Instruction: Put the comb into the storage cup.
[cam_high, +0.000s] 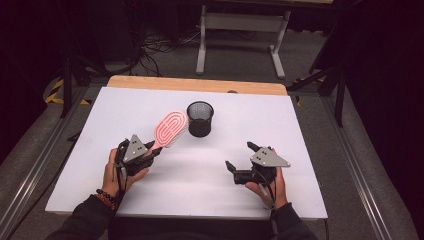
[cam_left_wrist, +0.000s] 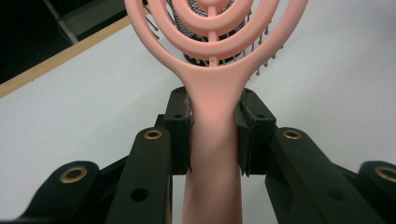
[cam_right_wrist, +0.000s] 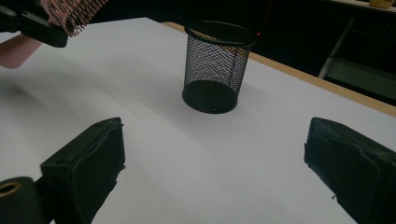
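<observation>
Darkness rings a white table (cam_high: 200, 180) whose far edge shows a strip of bare wood, with grey floor, tangled cables and a pale metal frame (cam_high: 242, 22) beyond. On the sheet, a black mesh cup (cam_high: 200, 119) stands upright near the centre back. The left gripper (cam_high: 152, 150) is clamped on the handle of a pink hairbrush (cam_high: 171, 128), whose oval head is raised toward the cup, just beside its rim. The right gripper (cam_high: 241, 156) hangs with jaws spread wide, nothing between them, well apart from the cup. In the left gripper view the brush head is cut off at the top and hides most of the cup; the bristle tips blur.
</observation>
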